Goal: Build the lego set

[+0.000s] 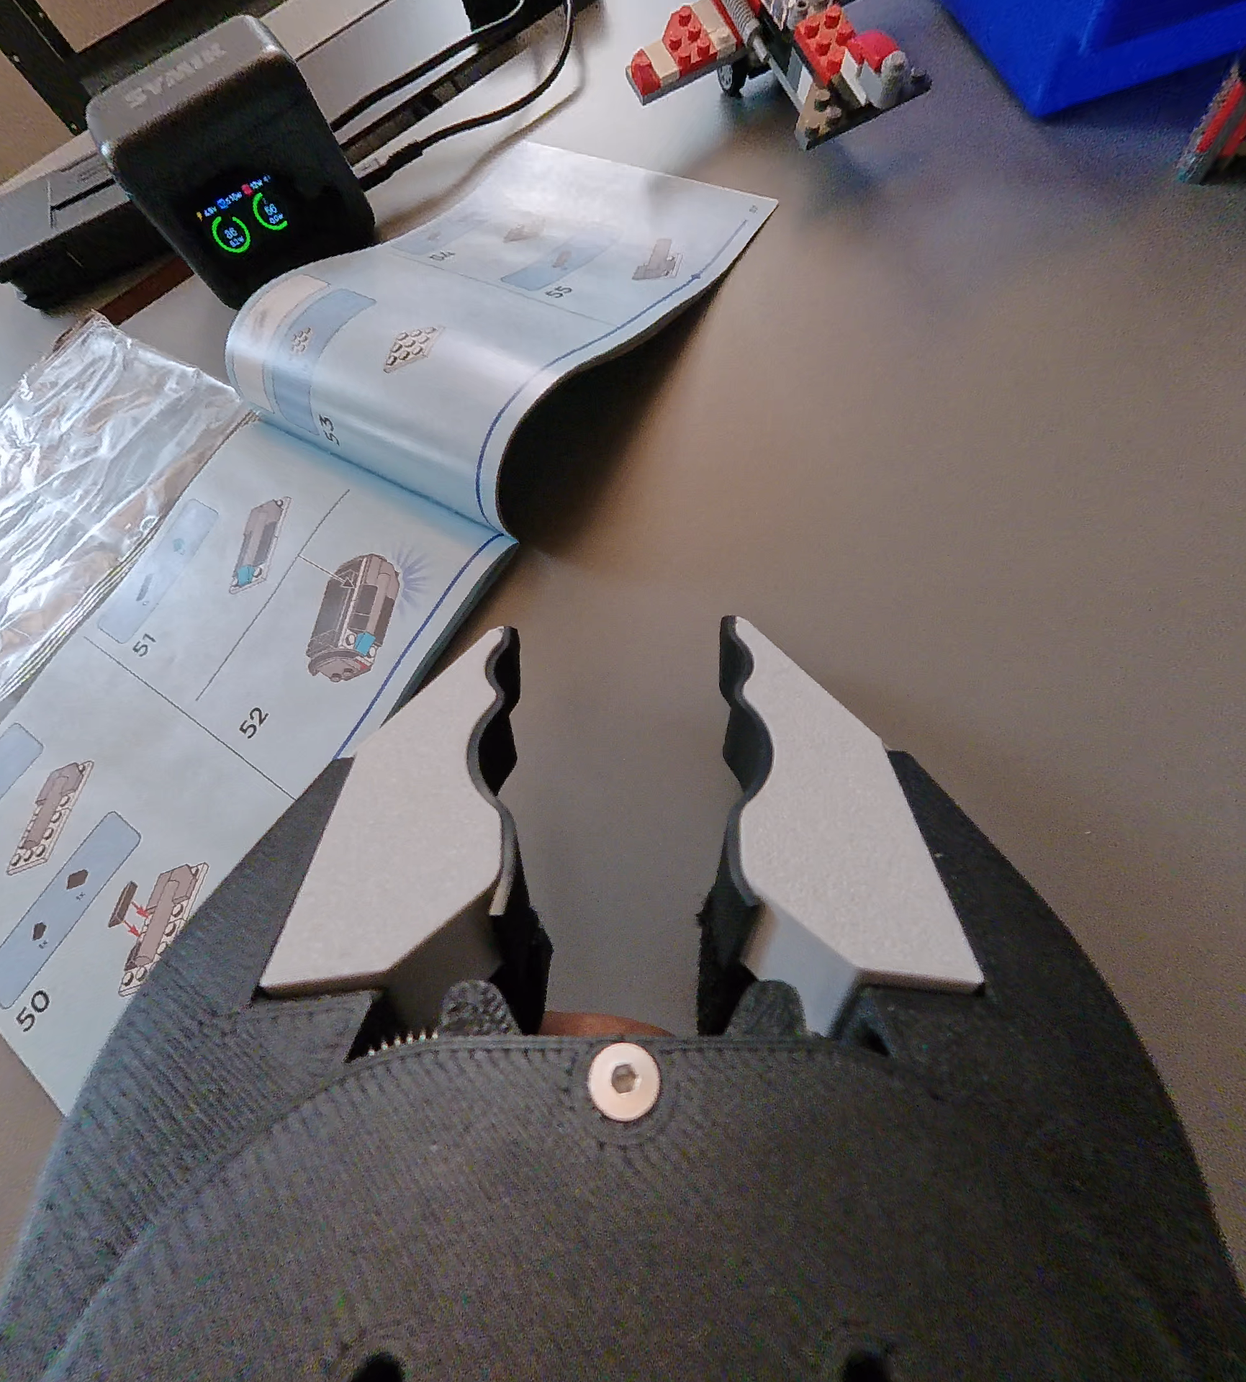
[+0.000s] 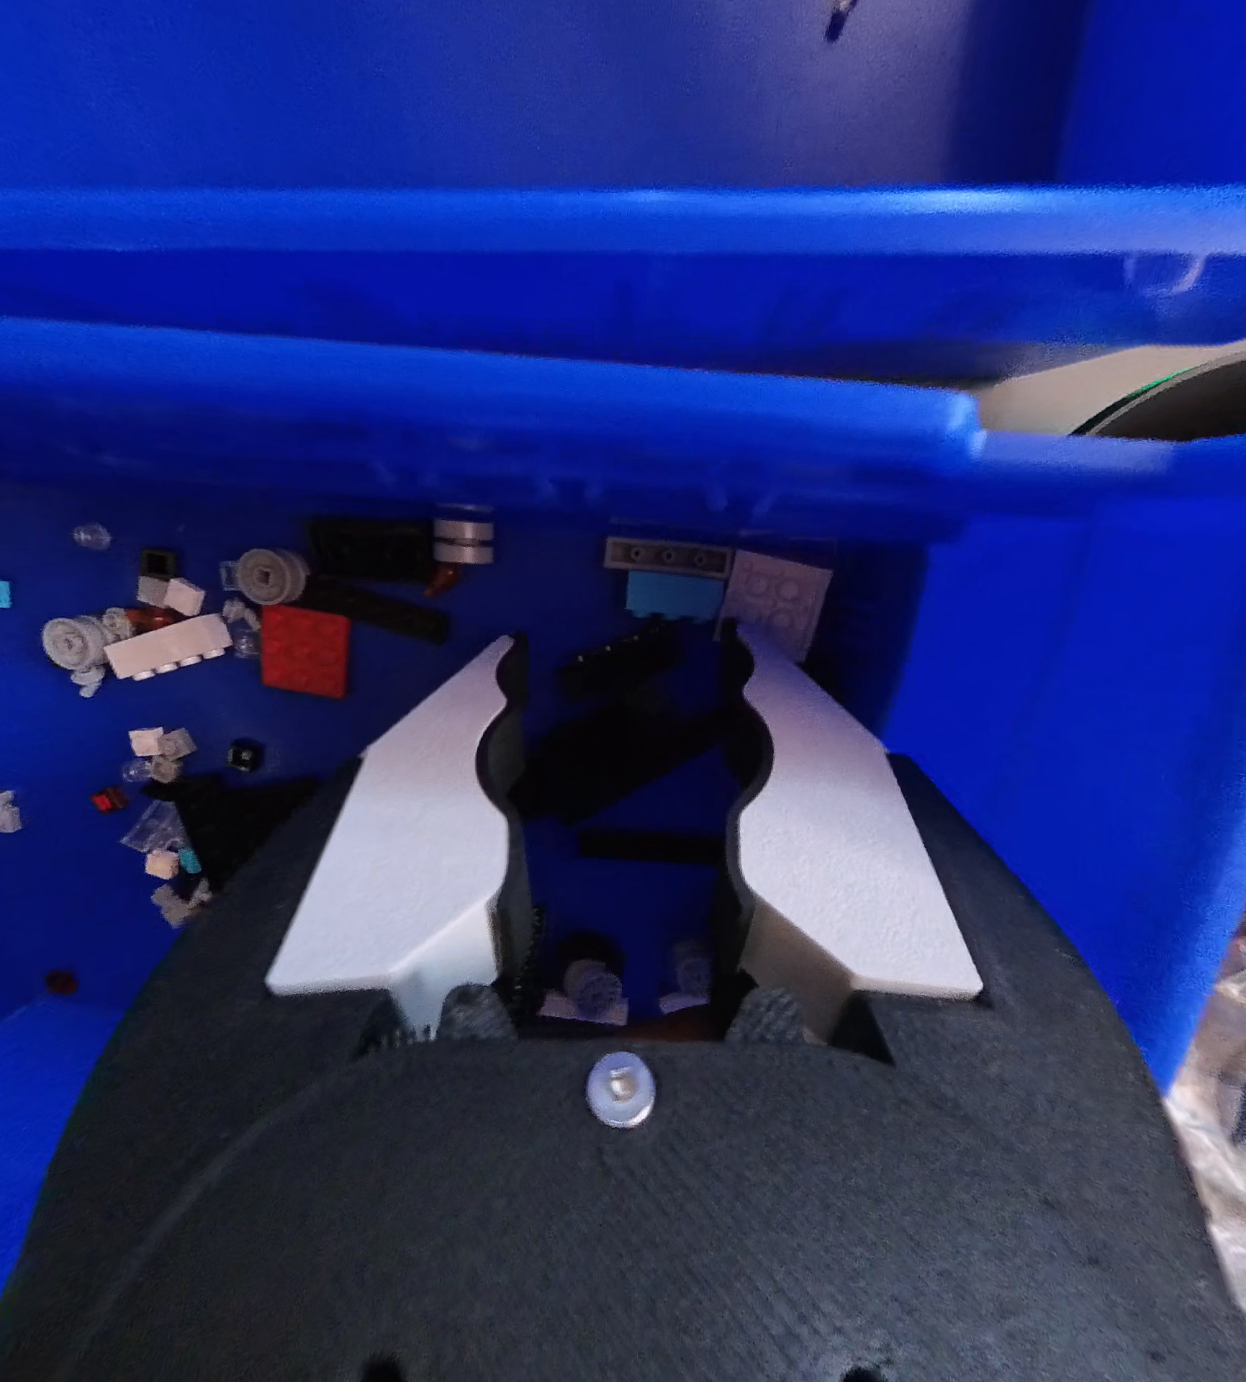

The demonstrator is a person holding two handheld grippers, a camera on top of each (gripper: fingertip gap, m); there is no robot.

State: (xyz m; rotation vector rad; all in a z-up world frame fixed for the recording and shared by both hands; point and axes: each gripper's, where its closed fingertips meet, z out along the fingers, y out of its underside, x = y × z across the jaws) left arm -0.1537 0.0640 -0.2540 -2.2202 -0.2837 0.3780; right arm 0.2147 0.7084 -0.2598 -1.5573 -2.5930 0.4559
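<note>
The left gripper (image 1: pixel 618 636) is held with jaws spread and nothing between them above bare grey table (image 1: pixel 941 486); an open instruction booklet (image 1: pixel 395 449) lies at ten o'clock. The right gripper (image 2: pixel 623 650) is likewise spread inside a blue bin (image 2: pixel 455 389), over long black plates (image 2: pixel 620 748); a red plate (image 2: pixel 305 650) is seen at ten o'clock.

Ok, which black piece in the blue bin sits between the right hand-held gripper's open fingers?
The long black studded plate, lying diagonally between the fingertips; the other black plates lie farther left.
</note>
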